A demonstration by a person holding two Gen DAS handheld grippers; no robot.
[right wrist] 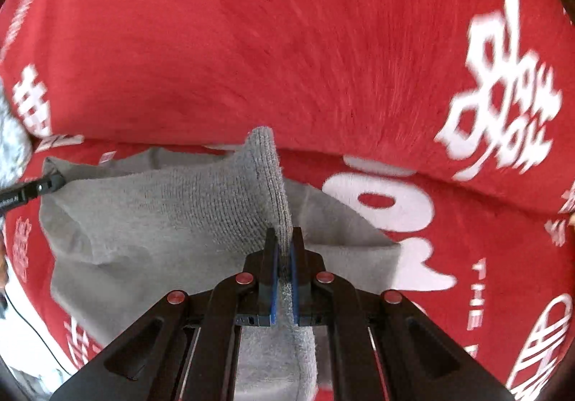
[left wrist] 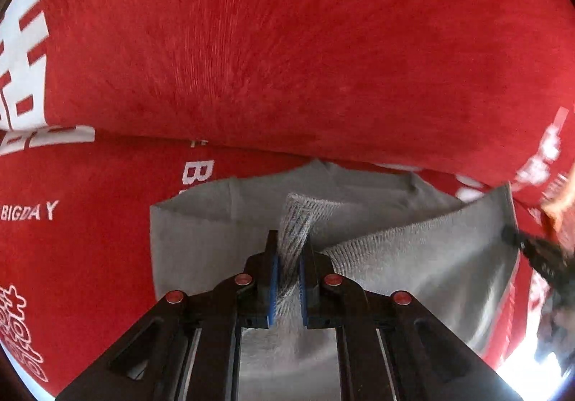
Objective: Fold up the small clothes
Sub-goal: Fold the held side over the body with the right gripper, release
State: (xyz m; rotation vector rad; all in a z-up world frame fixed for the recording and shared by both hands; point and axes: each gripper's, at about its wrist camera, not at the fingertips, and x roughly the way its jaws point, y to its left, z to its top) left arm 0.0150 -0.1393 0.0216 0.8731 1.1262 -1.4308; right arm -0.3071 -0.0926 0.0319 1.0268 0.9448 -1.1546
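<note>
The left gripper (left wrist: 289, 253) is clenched on one edge of the grey cloth (left wrist: 201, 232), and the right gripper (right wrist: 284, 250) pinches another edge. Between them the cloth sags over the red blanket (left wrist: 287, 41). It looks light, limp and knitted, so it is best held at corners.

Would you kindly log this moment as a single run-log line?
left tongs: shut on grey cloth | right tongs: shut on grey cloth | cloth: edge lifted, rest on red blanket | fold: unfinished
</note>
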